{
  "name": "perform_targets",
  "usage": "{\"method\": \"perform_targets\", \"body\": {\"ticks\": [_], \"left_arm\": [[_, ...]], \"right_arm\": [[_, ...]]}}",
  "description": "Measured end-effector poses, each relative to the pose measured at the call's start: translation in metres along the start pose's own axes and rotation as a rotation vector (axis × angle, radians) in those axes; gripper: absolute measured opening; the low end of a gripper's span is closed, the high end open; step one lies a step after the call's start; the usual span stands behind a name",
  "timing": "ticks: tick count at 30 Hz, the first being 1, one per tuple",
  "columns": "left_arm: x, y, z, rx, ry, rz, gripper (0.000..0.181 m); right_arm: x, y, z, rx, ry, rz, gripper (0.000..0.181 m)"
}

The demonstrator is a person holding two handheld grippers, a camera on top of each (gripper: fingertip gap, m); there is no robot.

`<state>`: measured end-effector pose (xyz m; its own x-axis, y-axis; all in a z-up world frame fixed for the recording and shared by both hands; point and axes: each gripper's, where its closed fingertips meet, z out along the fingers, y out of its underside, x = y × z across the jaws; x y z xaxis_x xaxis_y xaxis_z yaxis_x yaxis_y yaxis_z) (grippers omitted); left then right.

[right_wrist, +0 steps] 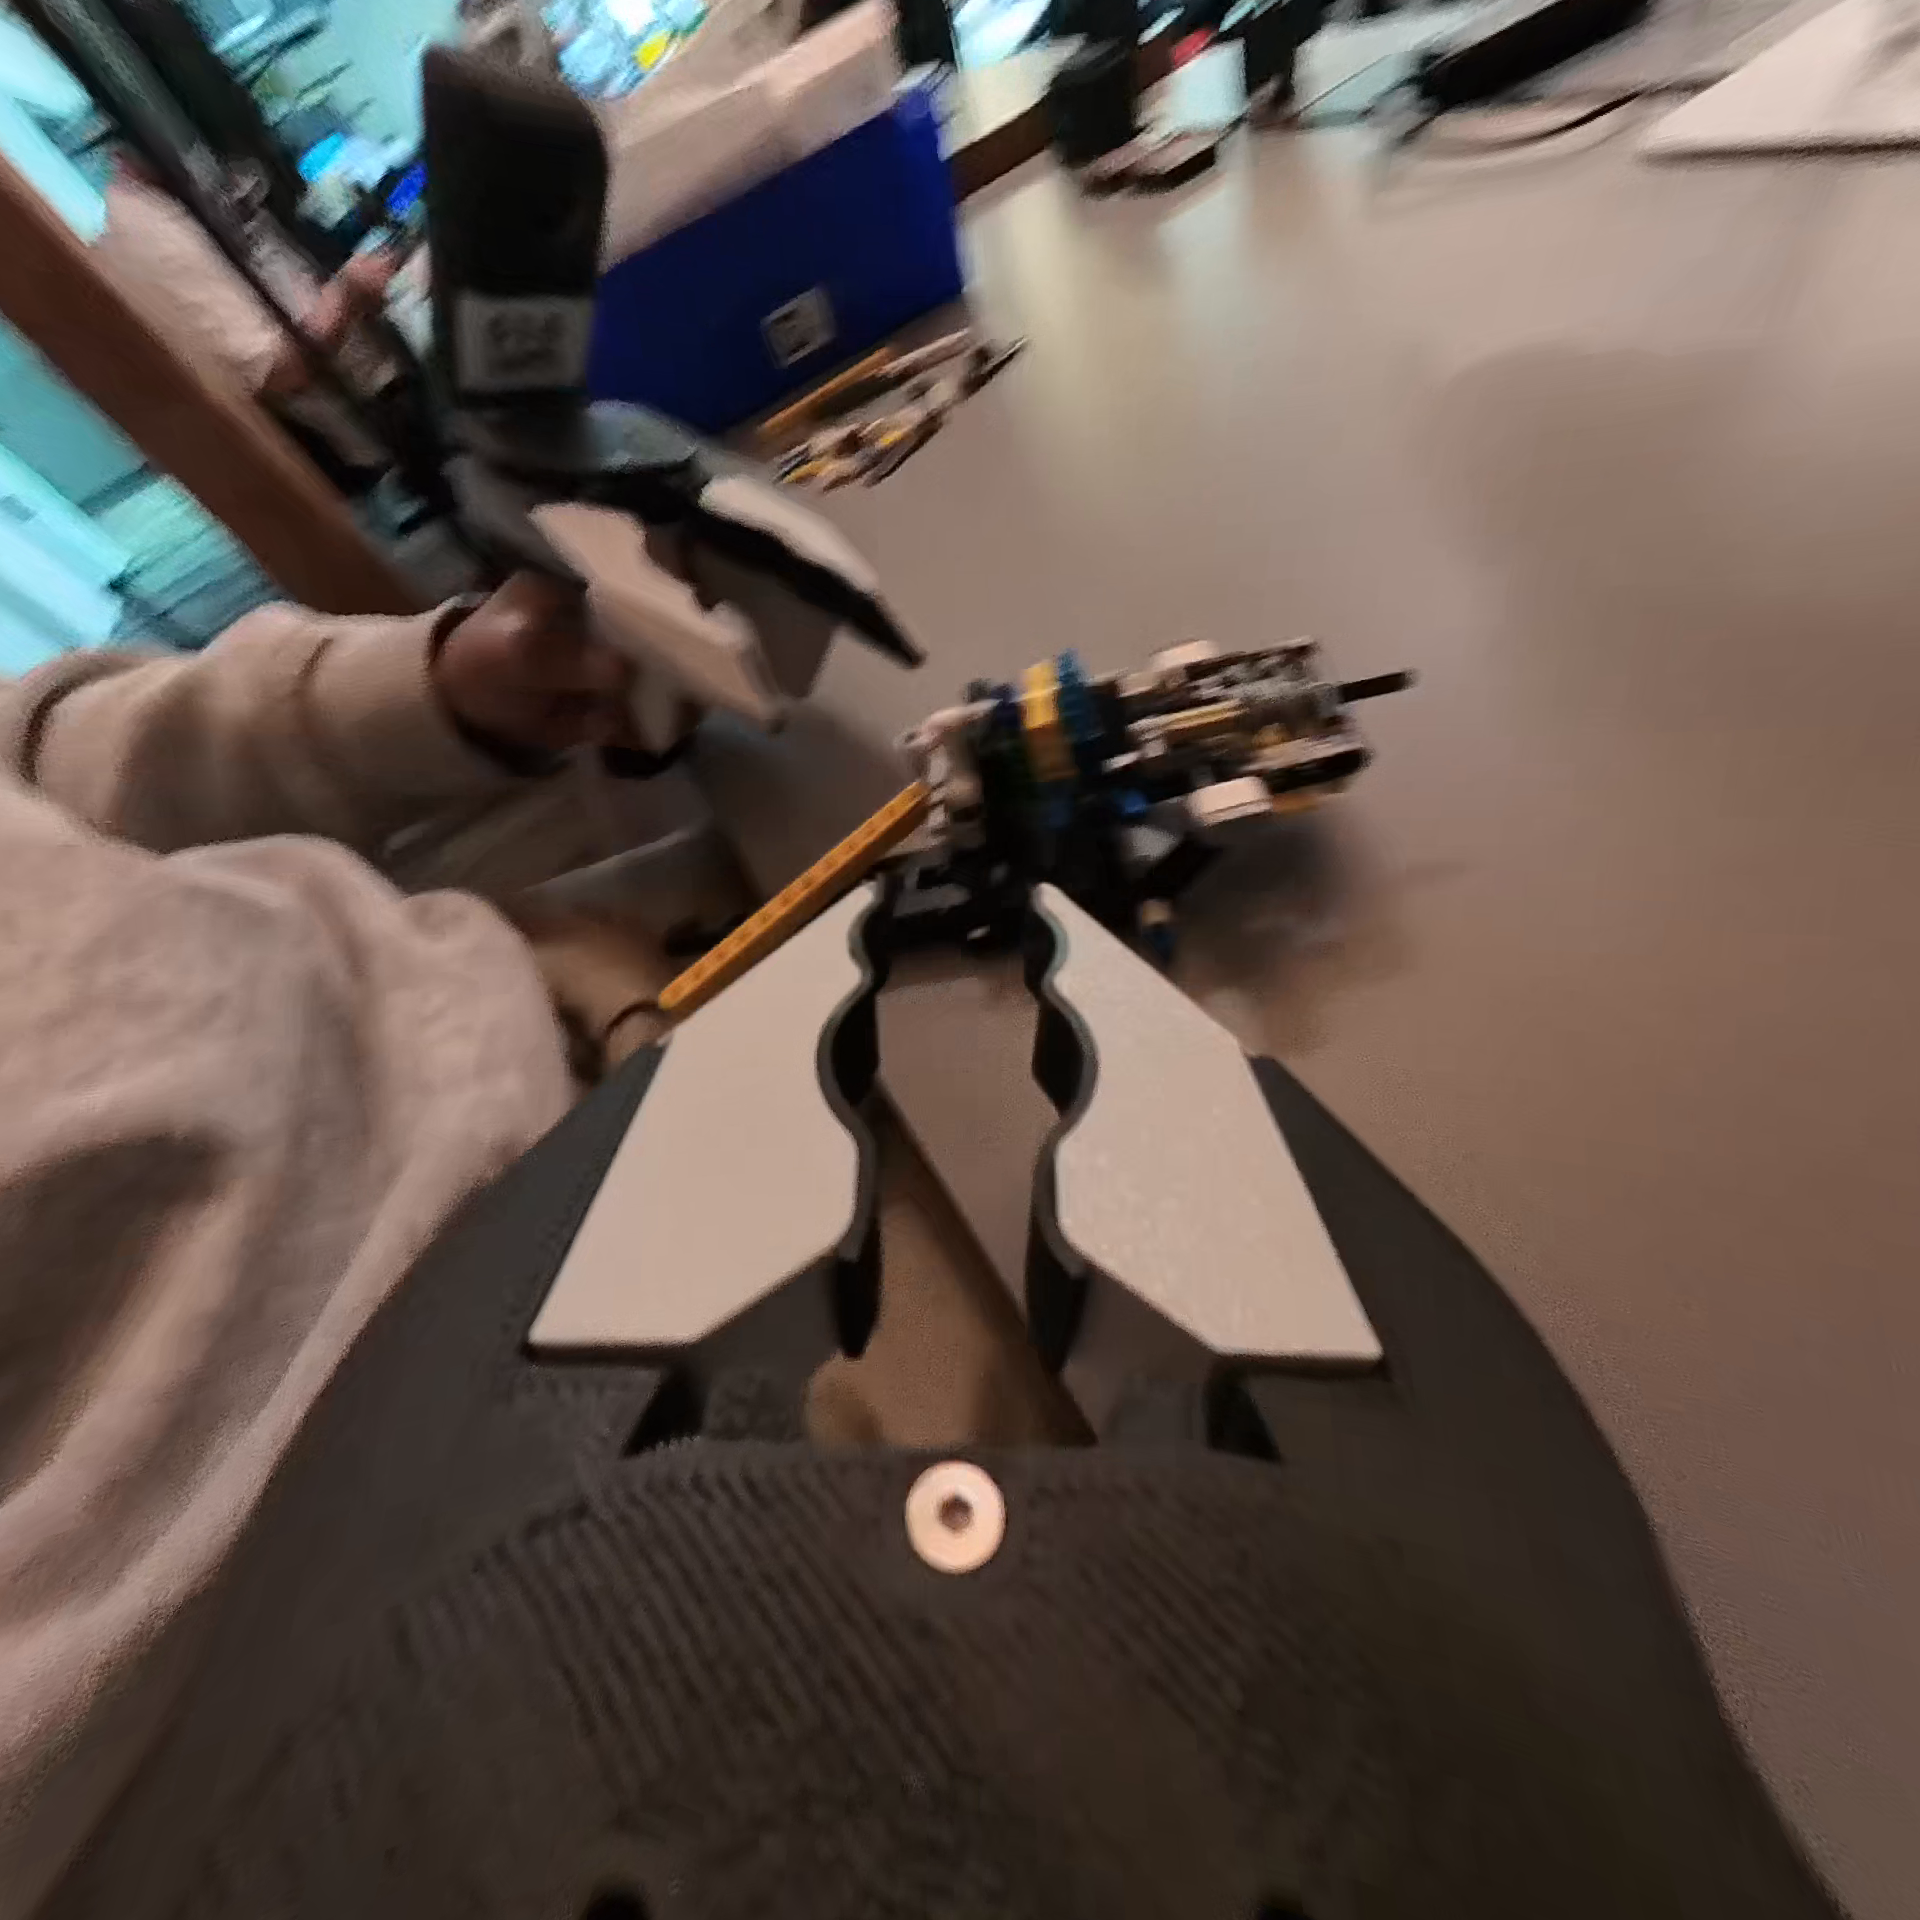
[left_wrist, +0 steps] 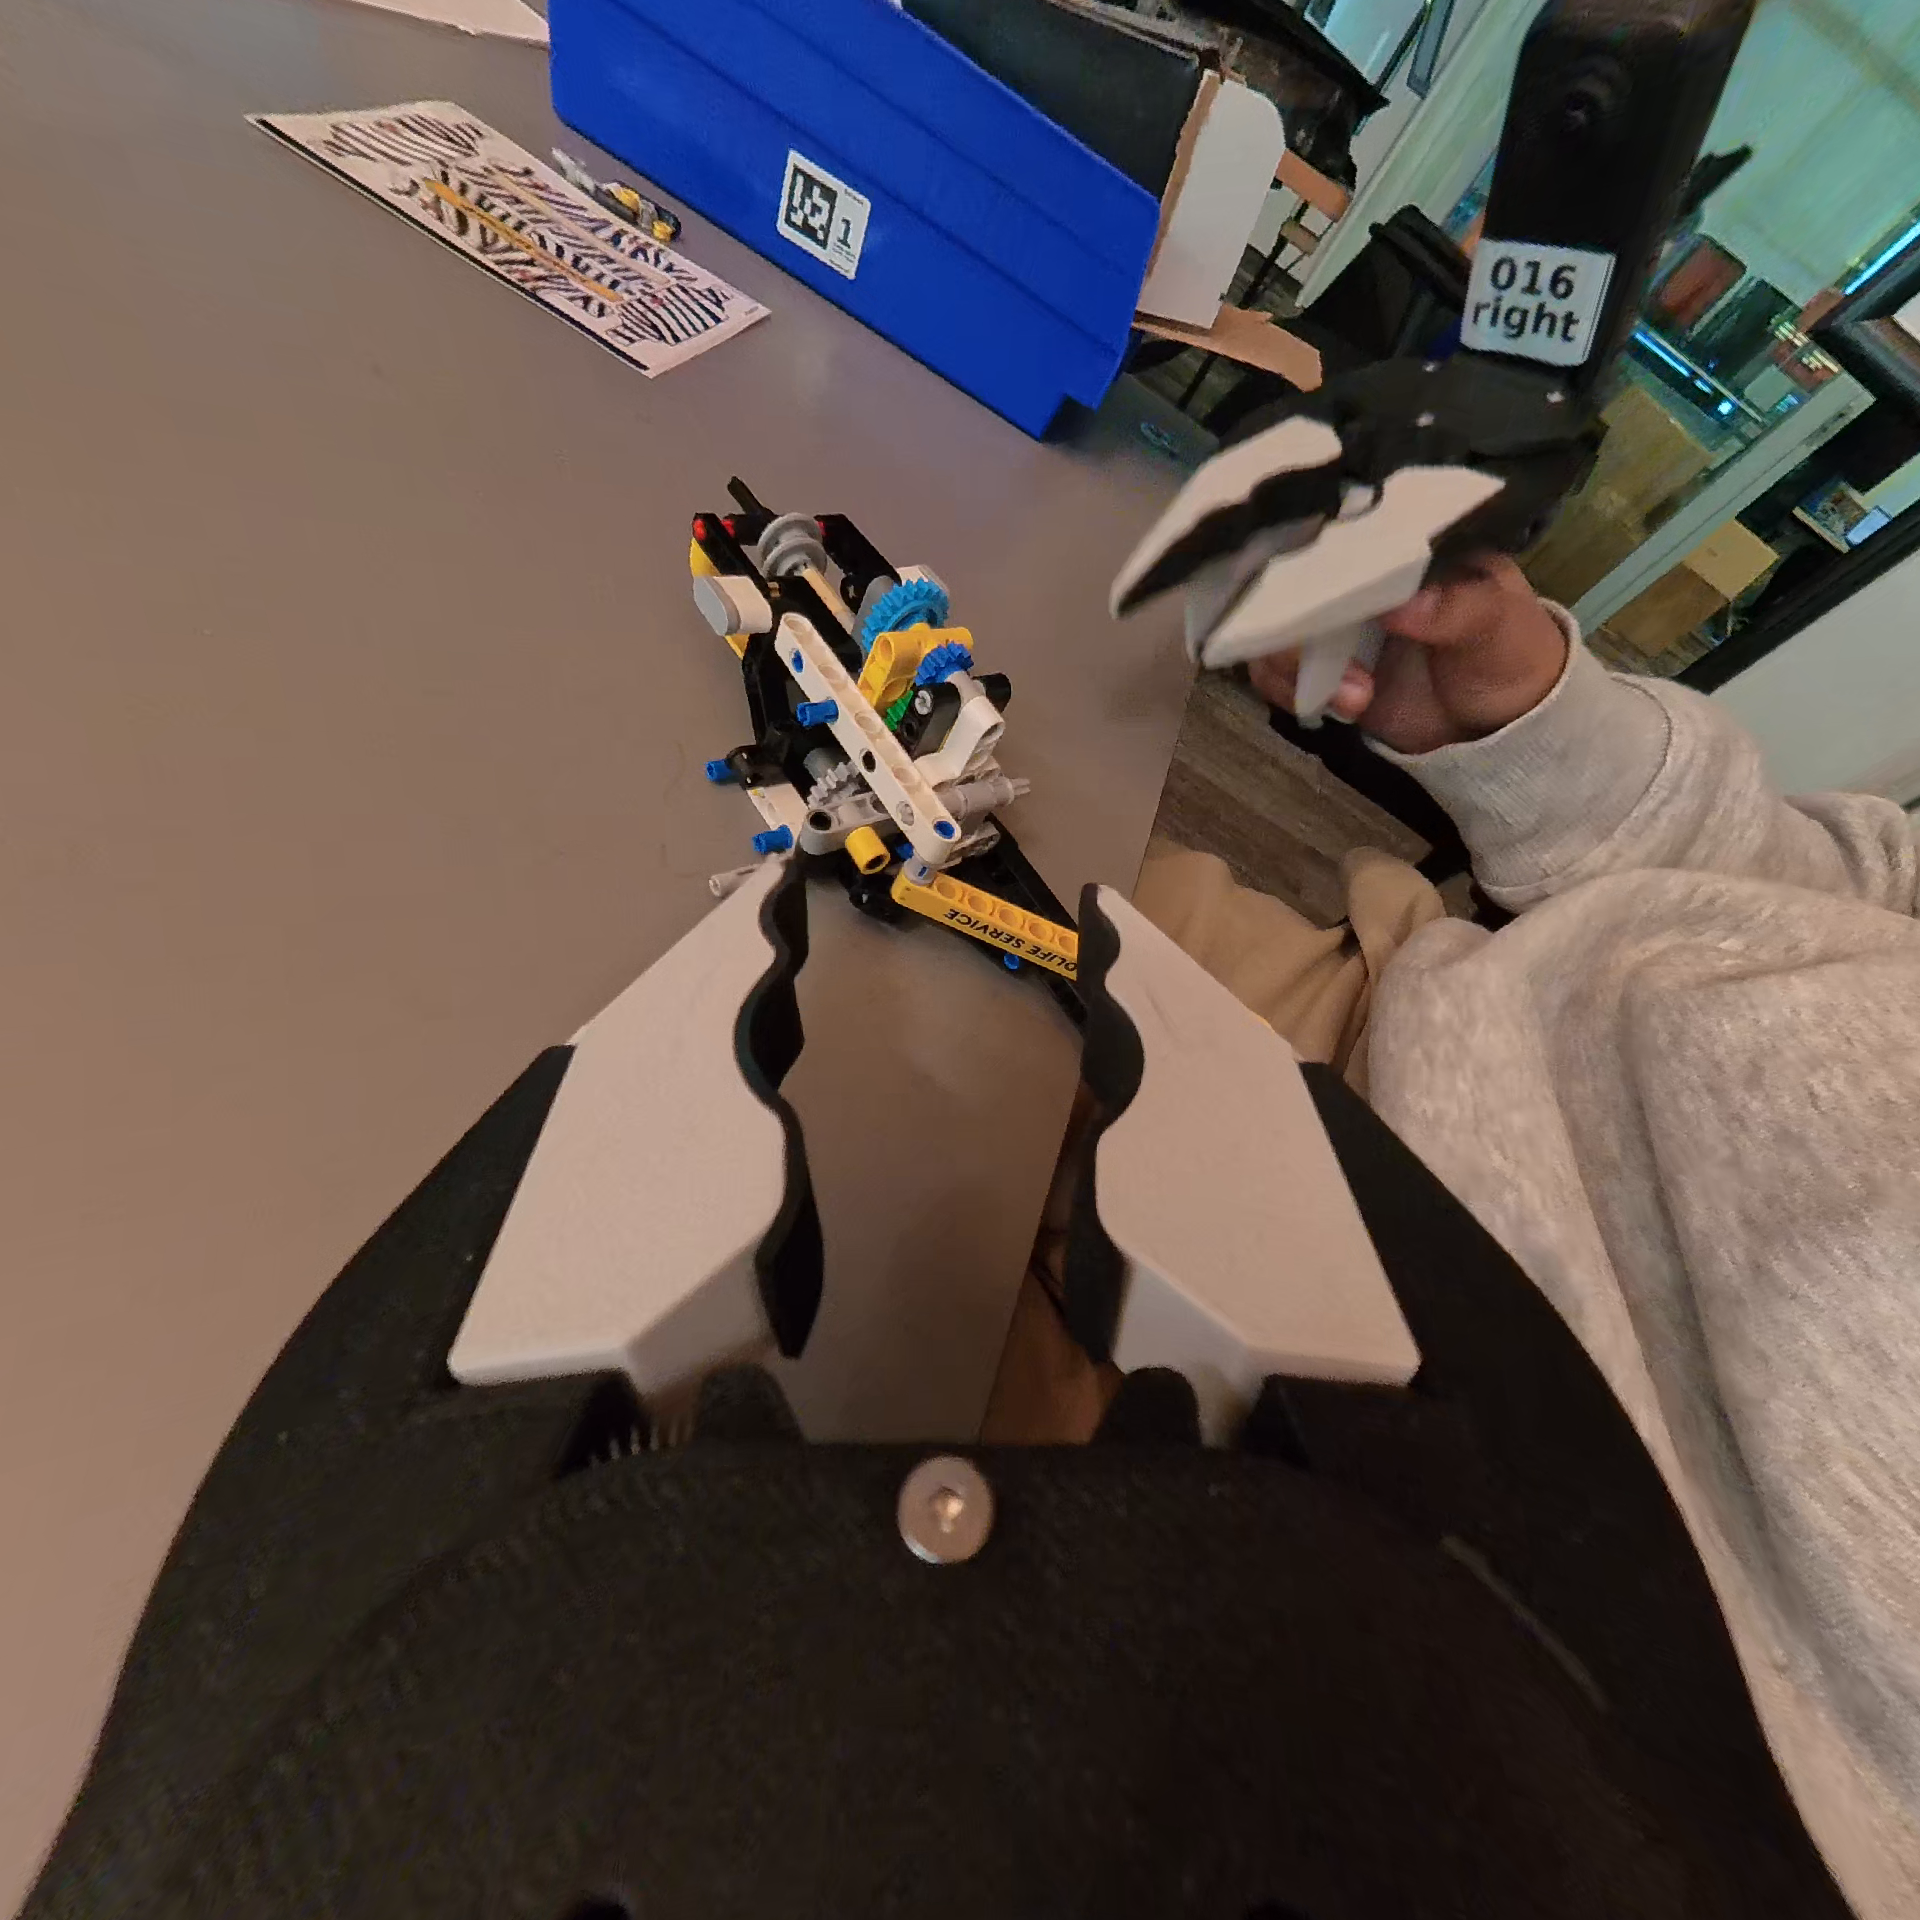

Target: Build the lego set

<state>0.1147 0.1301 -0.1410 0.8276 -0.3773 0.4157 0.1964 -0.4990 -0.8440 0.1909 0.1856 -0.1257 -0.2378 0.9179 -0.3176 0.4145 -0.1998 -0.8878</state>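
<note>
A partly built Lego model (left_wrist: 862, 707) of black, white, yellow and blue parts with gears lies on the grey table (left_wrist: 312, 727) near its right edge. A long yellow beam (left_wrist: 987, 920) sticks out of its near end. My left gripper (left_wrist: 935, 899) is open and empty, with its tips just short of the model's near end. My right gripper (left_wrist: 1164, 629) hangs in the air to the right, beyond the table edge. In the blurred right wrist view my right gripper (right_wrist: 951, 914) is open and empty, close to the model (right_wrist: 1122, 748). The left gripper (right_wrist: 842, 686) hovers to the model's left.
A blue bin (left_wrist: 883, 208) stands at the back of the table, with a striped sticker sheet (left_wrist: 509, 229) and small loose parts (left_wrist: 623, 197) to its left. The table edge (left_wrist: 1169, 748) runs just right of the model. A person's grey sleeve (left_wrist: 1610, 987) fills the right side. The grippers' ends are close to 11 cm from one another.
</note>
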Motion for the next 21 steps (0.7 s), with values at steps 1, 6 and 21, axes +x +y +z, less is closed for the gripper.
{"method": "perform_targets", "body": {"ticks": [1, 6, 21], "left_arm": [[0.0, -0.001, -0.001, 0.01, -0.003, 0.0, 0.051], [-0.006, -0.011, -0.009, 0.067, -0.032, 0.0, 0.053], [-0.011, -0.056, 0.014, -0.005, -0.061, 0.063, 0.071]], "right_arm": [[-0.006, 0.008, 0.004, -0.057, -0.031, -0.021, 0.018], [-0.014, 0.048, 0.022, -0.306, 0.009, -0.209, 0.026], [-0.032, 0.024, 0.095, -0.247, 0.037, -0.169, 0.033]]}}
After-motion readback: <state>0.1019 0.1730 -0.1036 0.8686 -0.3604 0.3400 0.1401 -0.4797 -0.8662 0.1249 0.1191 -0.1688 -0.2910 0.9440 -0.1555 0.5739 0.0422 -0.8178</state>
